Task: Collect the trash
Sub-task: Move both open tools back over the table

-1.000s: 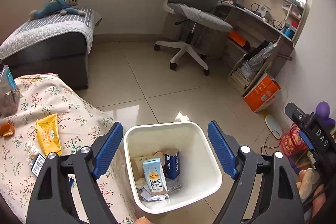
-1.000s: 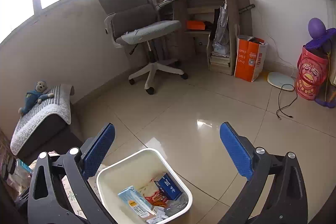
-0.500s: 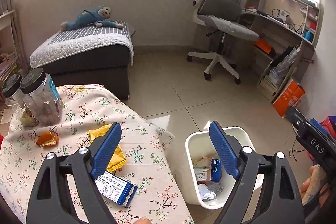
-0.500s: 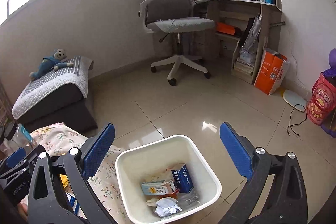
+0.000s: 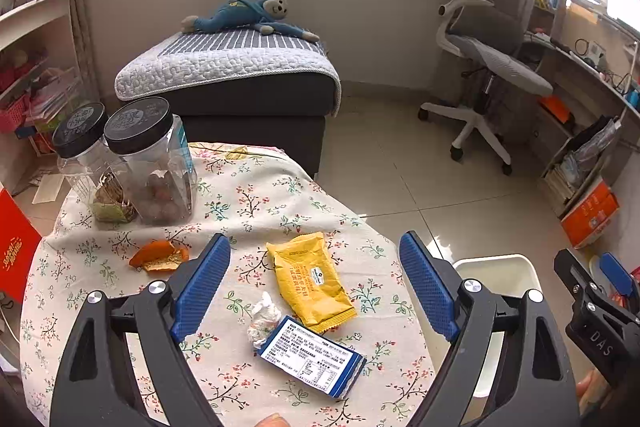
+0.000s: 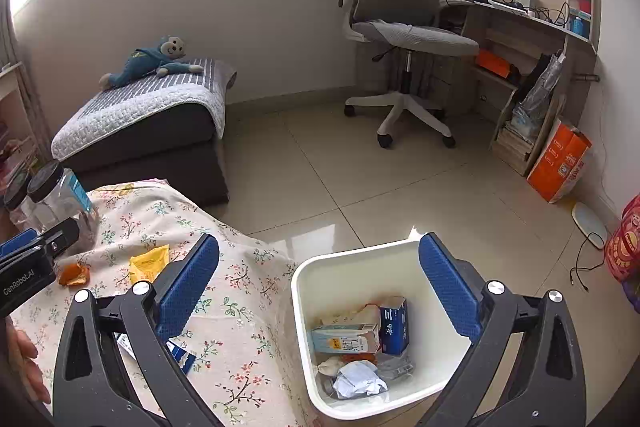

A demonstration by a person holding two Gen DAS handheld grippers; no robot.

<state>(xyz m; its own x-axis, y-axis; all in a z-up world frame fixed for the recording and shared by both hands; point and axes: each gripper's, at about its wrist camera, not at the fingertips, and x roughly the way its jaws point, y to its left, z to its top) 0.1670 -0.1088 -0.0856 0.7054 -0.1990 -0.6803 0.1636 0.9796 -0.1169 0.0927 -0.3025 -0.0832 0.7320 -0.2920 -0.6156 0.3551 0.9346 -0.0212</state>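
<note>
Left wrist view shows the left gripper point(image 5: 314, 283) with its blue bumpy fingers point(image 5: 202, 287) wide apart and nothing between them. Below it, on the round table point(image 5: 248, 187) with a soft flowery cloth, lie a shiny yellow wrapper point(image 5: 310, 281), a crumpled white tissue point(image 5: 264, 319), a flat blue and white packet point(image 5: 312, 357) and a curled orange peel point(image 5: 158, 257). Two clear plastic jars point(image 5: 152, 163) with black lids stand at the back. A second ago this view looked down into the bin; now it looks at the table. Right wrist view shows the right gripper point(image 6: 320, 287), its fingers wide apart too and holding nothing. The smooth white bin point(image 6: 360, 263) sits on the shiny tile floor beside the table, with a milk carton point(image 6: 346, 339), a small blue box point(image 6: 394, 325) and crumpled paper point(image 6: 356, 379) inside. Before, this view faced more floor.
</note>
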